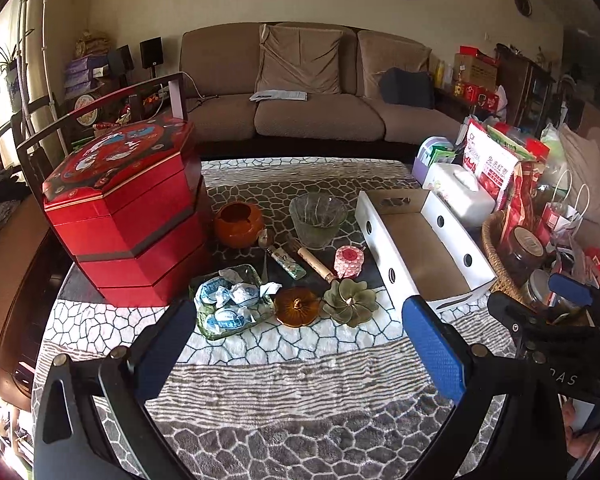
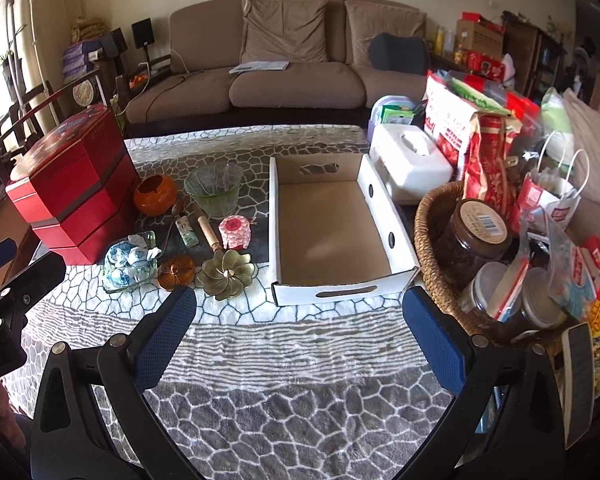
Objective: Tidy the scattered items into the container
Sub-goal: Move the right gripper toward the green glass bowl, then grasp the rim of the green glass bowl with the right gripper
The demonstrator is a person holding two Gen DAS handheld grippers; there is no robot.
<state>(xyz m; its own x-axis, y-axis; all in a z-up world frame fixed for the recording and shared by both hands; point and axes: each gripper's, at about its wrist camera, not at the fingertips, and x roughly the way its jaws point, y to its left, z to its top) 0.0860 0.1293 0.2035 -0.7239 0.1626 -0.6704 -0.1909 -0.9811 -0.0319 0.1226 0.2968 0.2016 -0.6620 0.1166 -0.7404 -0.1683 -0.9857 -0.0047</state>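
Note:
An empty white cardboard tray [image 1: 374, 224] [image 2: 380, 196] sits on the patterned cloth, right of a cluster of small items: an orange pot [image 1: 238, 224] [image 2: 155, 195], a glass bowl [image 1: 318, 216] [image 2: 214, 192], a pink knitted jar [image 1: 349, 261] [image 2: 233, 232], a wooden-handled tool [image 1: 315, 264] [image 2: 208, 232], a small tube [image 1: 288, 264] [image 2: 186, 232], an amber pumpkin lid [image 1: 298, 306] [image 2: 176, 271], a green flower dish [image 1: 349, 302] [image 2: 225, 274] and a glass dish of wrapped sweets [image 1: 230, 302] [image 2: 130, 266]. My left gripper [image 1: 300, 344] is open, near side of the items. My right gripper [image 2: 300, 340] is open before the tray.
A red tiered box [image 1: 128, 216] [image 2: 68, 200] stands at the left. A wicker basket [image 2: 428, 216] of jars, snack bags [image 2: 456, 128] and a tissue box [image 2: 412, 156] crowd the right. A brown sofa [image 1: 312, 84] lies beyond the table. Bare cloth spreads under both grippers.

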